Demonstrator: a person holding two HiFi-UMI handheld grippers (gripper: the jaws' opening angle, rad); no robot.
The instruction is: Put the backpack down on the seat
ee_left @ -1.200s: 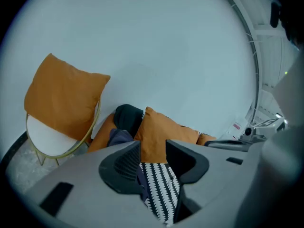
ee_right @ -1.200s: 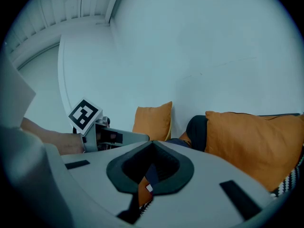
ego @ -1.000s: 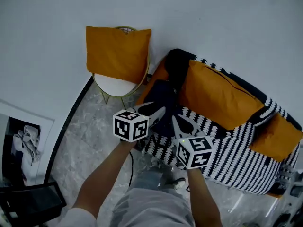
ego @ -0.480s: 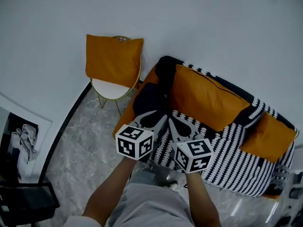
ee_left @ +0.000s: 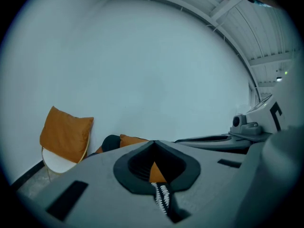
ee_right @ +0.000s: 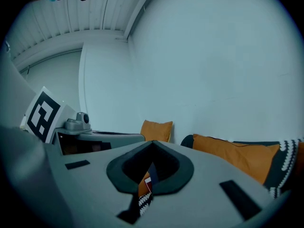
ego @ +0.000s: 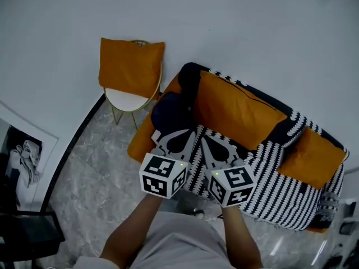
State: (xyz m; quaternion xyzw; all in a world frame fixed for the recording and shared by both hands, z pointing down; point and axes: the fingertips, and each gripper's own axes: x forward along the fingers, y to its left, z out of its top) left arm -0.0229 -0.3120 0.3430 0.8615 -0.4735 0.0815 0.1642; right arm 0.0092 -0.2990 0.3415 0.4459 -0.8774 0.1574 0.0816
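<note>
A dark blue backpack (ego: 170,112) lies on the left end of the sofa (ego: 280,189), against a big orange cushion (ego: 235,114) and on the black-and-white striped throw. Both grippers hover side by side just in front of it, above the seat's front edge. My left gripper (ego: 175,136) is shut with nothing between its jaws, its tips just short of the backpack. My right gripper (ego: 212,143) is shut and empty as well. In the left gripper view the jaws (ee_left: 154,144) meet; the right gripper view shows its jaws (ee_right: 152,144) closed too.
A round gold-framed chair (ego: 126,101) with an orange cushion (ego: 130,66) stands left of the sofa by the white wall. A second orange cushion (ego: 311,158) lies at the sofa's right end. A framed picture (ego: 22,161) leans at the left on the marble floor.
The left gripper's jaws, open a second ago near the backpack, have closed. Both grippers have drawn back a little from the backpack, which stays on the sofa.
</note>
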